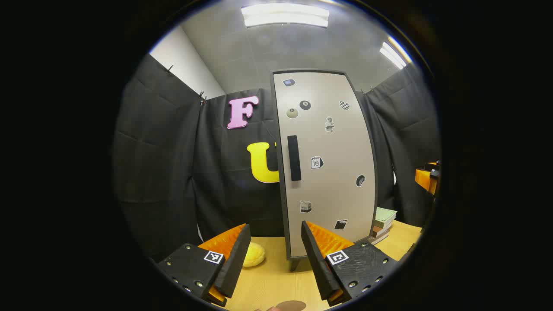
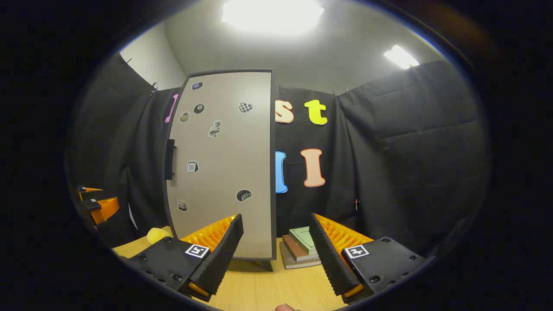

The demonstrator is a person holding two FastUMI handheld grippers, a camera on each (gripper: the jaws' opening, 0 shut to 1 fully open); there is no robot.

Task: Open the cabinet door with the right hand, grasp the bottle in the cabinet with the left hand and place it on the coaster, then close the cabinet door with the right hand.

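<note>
Both hand-held grippers, right (image 2: 274,255) and left (image 1: 272,259), are released; ahead, the stiff cabinet door (image 2: 224,164) wants gripping by its black handle (image 2: 170,160).

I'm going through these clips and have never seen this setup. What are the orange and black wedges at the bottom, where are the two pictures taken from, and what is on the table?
The wedges are the two fingers of a handheld gripper; a person carries one in each hand, and a camera rides on each. The left gripper view looks past the left gripper, the right gripper view past the right gripper. Both are open and hold nothing. On the wooden table stands a tall cabinet with its door closed, a dark handle near the door's left edge. Beside it lie a stack of books and a yellow round thing. A brown disc, perhaps the coaster, sits at the near edge.
</note>
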